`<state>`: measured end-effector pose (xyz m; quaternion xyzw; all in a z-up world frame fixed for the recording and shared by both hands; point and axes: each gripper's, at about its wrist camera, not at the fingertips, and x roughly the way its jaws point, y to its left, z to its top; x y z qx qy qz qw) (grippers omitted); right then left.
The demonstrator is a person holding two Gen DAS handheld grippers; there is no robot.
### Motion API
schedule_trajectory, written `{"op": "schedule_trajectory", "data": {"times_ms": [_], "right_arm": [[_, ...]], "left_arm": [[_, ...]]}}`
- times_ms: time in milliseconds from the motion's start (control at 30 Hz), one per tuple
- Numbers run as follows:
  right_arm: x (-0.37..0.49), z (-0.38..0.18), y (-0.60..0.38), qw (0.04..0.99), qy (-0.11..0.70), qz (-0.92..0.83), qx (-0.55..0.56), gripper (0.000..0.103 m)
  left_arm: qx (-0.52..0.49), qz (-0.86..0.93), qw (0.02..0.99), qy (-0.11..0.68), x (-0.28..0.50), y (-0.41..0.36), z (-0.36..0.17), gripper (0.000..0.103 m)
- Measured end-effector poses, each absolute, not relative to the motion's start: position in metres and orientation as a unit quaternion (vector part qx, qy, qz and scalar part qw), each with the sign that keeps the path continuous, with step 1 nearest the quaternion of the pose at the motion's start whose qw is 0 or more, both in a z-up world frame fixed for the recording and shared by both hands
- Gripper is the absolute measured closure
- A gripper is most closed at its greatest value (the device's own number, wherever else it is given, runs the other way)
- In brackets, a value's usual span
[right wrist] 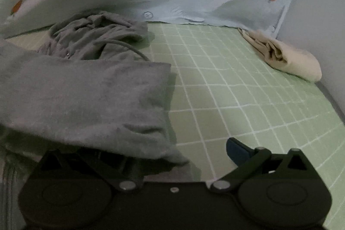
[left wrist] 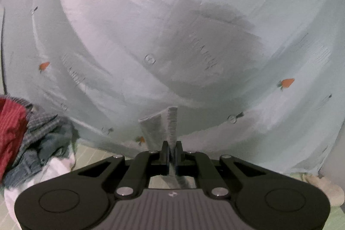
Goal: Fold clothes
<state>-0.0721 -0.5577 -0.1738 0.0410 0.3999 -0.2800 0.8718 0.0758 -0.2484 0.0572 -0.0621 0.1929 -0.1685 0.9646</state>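
The grey hoodie (right wrist: 86, 96) lay on the green checked sheet (right wrist: 237, 89), sleeve running crosswise, a grey edge pinched in the closed left gripper (left wrist: 171, 152), while the right gripper (right wrist: 183, 156) gaped wide, its left finger under the sleeve.

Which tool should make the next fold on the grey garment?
Probably the left tool: it is shut on an edge of the grey fabric garment. The right tool is open, its left finger hidden under the cloth.

faint print on the pale blue sheet (left wrist: 172, 14) is unreadable.
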Motion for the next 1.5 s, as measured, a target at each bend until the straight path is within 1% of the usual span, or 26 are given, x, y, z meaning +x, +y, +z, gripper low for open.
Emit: {"op": "schedule_trajectory", "data": {"times_ms": [233, 367, 633, 700, 733, 767, 800, 867, 933, 1067, 1333, 1467, 1500], "right_arm": [[-0.091, -0.167, -0.564, 0.865, 0.423, -0.265, 0.058, 0.000], [-0.107, -0.162, -0.574, 0.857, 0.429, -0.274, 0.088, 0.000], [-0.120, -0.154, -0.583, 0.855, 0.413, -0.295, 0.111, 0.000], [-0.121, -0.151, -0.585, 0.857, 0.406, -0.298, 0.112, 0.000], [-0.121, -0.148, -0.584, 0.859, 0.401, -0.299, 0.110, 0.000], [-0.121, -0.145, -0.584, 0.862, 0.395, -0.300, 0.106, 0.000], [-0.121, -0.142, -0.583, 0.866, 0.388, -0.298, 0.103, 0.000], [-0.121, -0.134, -0.581, 0.877, 0.373, -0.289, 0.097, 0.000], [-0.118, -0.126, -0.577, 0.889, 0.356, -0.273, 0.090, 0.000], [-0.102, -0.113, -0.568, 0.909, 0.335, -0.231, 0.094, 0.000], [-0.051, -0.105, -0.529, 0.920, 0.346, -0.163, 0.090, 0.001], [-0.028, -0.113, -0.509, 0.919, 0.362, -0.122, 0.097, 0.007], [-0.022, -0.115, -0.505, 0.919, 0.366, -0.112, 0.099, 0.012]], "left_arm": [[-0.045, -0.153, 0.962, 0.223, 0.070, -0.241, 0.033, 0.098], [-0.034, -0.169, 0.954, 0.243, 0.065, -0.250, 0.019, 0.098], [-0.022, -0.273, 0.922, 0.274, 0.043, -0.303, 0.002, 0.098], [-0.016, -0.299, 0.907, 0.296, 0.038, -0.320, -0.008, 0.094], [-0.012, -0.307, 0.899, 0.310, 0.036, -0.327, -0.013, 0.090], [-0.008, -0.315, 0.892, 0.324, 0.034, -0.334, -0.019, 0.075], [-0.001, -0.320, 0.887, 0.333, 0.032, -0.338, -0.023, 0.065], [0.014, -0.326, 0.882, 0.339, 0.028, -0.340, -0.029, 0.021], [0.024, -0.319, 0.885, 0.338, 0.023, -0.338, -0.033, 0.005], [0.029, -0.294, 0.896, 0.333, 0.022, -0.330, -0.041, 0.001], [0.018, -0.262, 0.899, 0.350, 0.034, -0.312, -0.064, 0.001], [0.017, -0.242, 0.893, 0.380, 0.044, -0.301, -0.083, 0.001], [0.018, -0.238, 0.891, 0.386, 0.046, -0.298, -0.087, 0.001]]}}
